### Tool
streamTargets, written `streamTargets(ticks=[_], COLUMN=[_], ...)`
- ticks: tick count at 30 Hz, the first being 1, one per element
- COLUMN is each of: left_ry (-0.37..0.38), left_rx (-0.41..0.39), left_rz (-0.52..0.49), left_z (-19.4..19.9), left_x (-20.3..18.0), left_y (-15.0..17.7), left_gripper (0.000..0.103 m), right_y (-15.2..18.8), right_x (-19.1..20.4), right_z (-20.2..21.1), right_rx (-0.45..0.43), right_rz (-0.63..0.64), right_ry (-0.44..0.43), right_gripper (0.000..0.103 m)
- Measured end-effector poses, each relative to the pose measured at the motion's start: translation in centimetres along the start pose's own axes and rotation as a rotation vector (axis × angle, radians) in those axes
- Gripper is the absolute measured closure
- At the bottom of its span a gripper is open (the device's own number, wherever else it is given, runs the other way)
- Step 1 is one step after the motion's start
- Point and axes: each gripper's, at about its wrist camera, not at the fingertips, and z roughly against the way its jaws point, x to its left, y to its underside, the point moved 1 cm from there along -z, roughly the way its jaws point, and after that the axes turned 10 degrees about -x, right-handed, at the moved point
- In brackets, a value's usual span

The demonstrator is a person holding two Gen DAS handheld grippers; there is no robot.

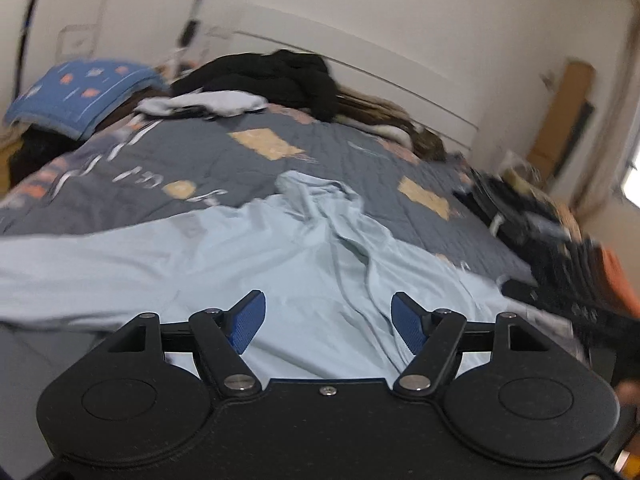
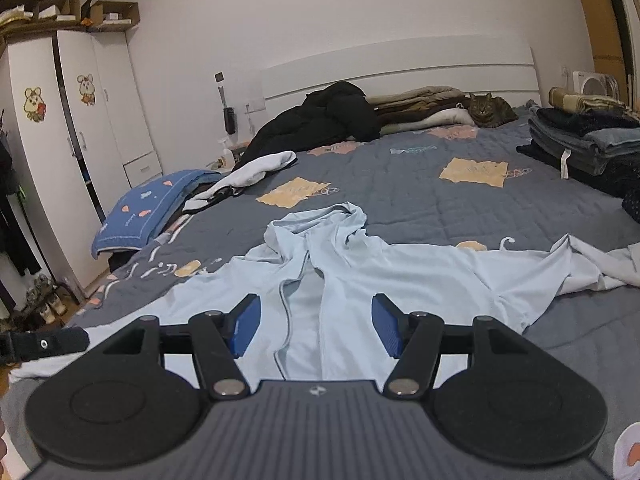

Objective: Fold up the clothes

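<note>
On the bed [image 2: 400, 200], with its gray patchwork quilt, a light blue hooded jacket [image 2: 360, 272] lies spread out flat, hood toward the headboard. Both grippers hang over its lower part. The left gripper [image 1: 328, 320] has its blue fingers [image 1: 250, 320] apart, holding nothing. The right gripper [image 2: 316, 326] is open and empty too. A cat [image 2: 488, 110] rests by the pillows. Folded clothes [image 2: 580, 140] sit stacked on the right, perhaps jeans.
</note>
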Motion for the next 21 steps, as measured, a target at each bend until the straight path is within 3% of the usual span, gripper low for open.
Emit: streamTargets(ticks=[5,10,14,21], left_ry=[-0.075,-0.073,-0.061,-0.003], left_rx=[-0.021,-0.001,0.021,0.019], left_rz=[0.005,0.012,-0.046,0.006], left_z=[0.9,-0.1,-1.4,-2.8], left_x=[2.9,4.2,3.7,3.6], left_y=[-0.4,0.6,0.9,-0.3], left_gripper=[0.034,0.034,0.034,0.034], right_y=[0.9,2.3,2.5,1.1], right_x=[0.5,1.0,1.2,1.1], right_z=[-0.8,-2.6,-4.4,-13.6], right_rx=[0.025,0.06,0.063,0.159], right_rz=[0.032,0.03,-0.002,-0.085], right_ry=[-0.016,-0.028,-0.067,-0.119], right_gripper=[0.042,0.042,0.042,0.042])
